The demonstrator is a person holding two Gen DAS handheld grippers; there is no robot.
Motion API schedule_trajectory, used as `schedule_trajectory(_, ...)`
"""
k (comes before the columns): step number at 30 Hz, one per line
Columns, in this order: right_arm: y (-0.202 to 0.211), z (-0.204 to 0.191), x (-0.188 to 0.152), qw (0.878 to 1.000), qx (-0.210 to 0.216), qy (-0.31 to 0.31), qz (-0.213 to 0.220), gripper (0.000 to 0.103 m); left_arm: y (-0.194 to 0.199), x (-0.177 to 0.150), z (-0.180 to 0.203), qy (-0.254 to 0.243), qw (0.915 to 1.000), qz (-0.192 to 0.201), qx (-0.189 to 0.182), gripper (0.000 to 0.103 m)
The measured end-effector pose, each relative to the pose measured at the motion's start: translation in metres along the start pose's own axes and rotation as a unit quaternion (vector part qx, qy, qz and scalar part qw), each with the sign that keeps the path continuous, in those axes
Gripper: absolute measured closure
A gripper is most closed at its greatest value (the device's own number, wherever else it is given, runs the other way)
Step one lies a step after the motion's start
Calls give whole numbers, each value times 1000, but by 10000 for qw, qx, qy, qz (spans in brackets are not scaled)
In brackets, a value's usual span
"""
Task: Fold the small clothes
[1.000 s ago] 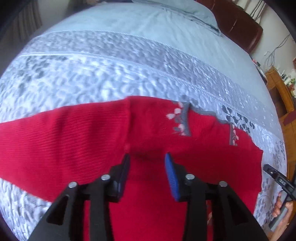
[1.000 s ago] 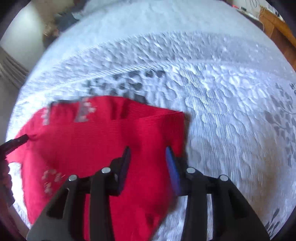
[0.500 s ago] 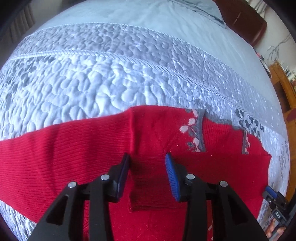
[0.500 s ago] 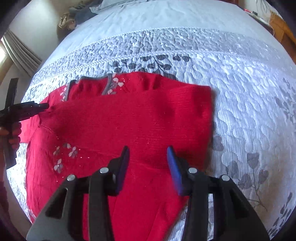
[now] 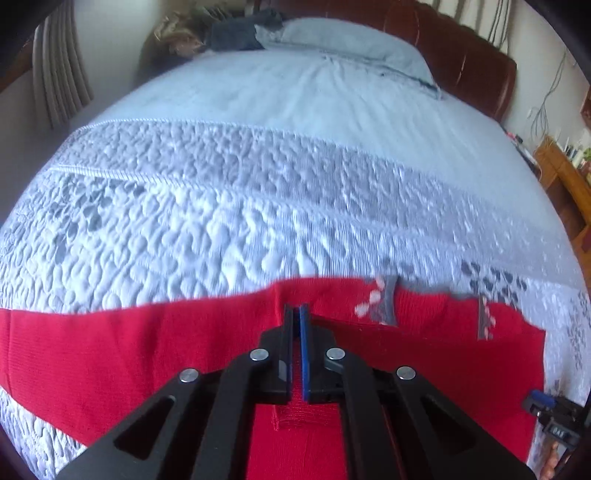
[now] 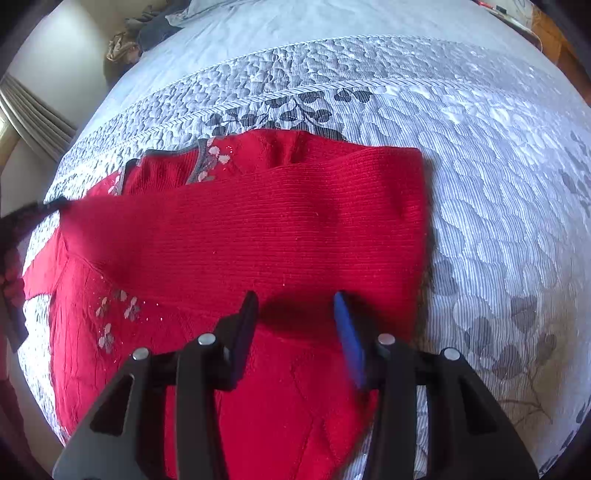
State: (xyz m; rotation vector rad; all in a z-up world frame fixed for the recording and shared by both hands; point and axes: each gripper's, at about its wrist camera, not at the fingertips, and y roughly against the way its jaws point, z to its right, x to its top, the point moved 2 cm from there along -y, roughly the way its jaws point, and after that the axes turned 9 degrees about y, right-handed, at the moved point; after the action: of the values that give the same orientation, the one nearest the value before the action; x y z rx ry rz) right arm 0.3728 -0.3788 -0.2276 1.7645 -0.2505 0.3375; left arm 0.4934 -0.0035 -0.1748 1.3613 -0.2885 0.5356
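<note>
A small red knitted sweater [image 6: 258, 240] with grey trim and pale flower embroidery lies on the quilted bed; its right sleeve is folded across the chest. It also shows in the left wrist view [image 5: 92, 350], with the left sleeve stretched out to the left. My left gripper [image 5: 296, 314] is shut on the red knit near the left shoulder seam. My right gripper [image 6: 295, 306] is open and empty, just above the sweater's lower right part. The left gripper also shows as a dark blur at the left edge of the right wrist view [image 6: 33, 214].
The grey-white quilted bedspread [image 6: 498, 166] surrounds the sweater. A pale blue sheet and a pillow [image 5: 351, 40] lie further up, by the brown headboard [image 5: 469, 66]. Dark clothes [image 5: 236, 35] sit at the bed's far corner. A wooden cabinet [image 5: 569, 184] stands at the right.
My left gripper has closed on the sweater at the shoulder. My right gripper has stayed open and moved back a little from the folded sleeve.
</note>
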Motion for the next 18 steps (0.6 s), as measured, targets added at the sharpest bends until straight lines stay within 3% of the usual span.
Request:
schedule_trajectory(1,-1,-1,0,10000,-12,16,-6,59,-8,1,1,-56,9999,-48,81,100)
schedule_trajectory(3,-2,-1,0,10000,-20,23,-16,58,-36,-4,0,-204,9975,-576,356,100)
schedule_trajectory(5,-3,-1,0,10000,-18,13,-29,56,-49,-13,-2,-229,9948,-824,545,93)
schedule_trajectory(7,0,-3,1,10000,-18,35,-22,56,-36,-18,-5,-203,9959,-626,616,86)
schedule_trajectory(8,4,-4,2,10000,0,57,23,56,-26,-19,-5,-240,9958,-459,751,74)
schedule_trajectory(9,9,-4,3,9999,32,82,102,56,-17,-20,-3,-315,9956,-295,835,70)
schedule_trajectory(12,22,-2,11,9995,-121,58,303,56,4,-26,15,-724,9952,6,655,70)
schedule_trajectory(15,12,4,15,9998,-176,-58,84,56,-6,-33,30,-908,9945,-283,436,69)
schedule_trajectory(18,-14,11,11,9992,-192,-181,-299,55,-39,-45,21,-740,9920,-825,605,69)
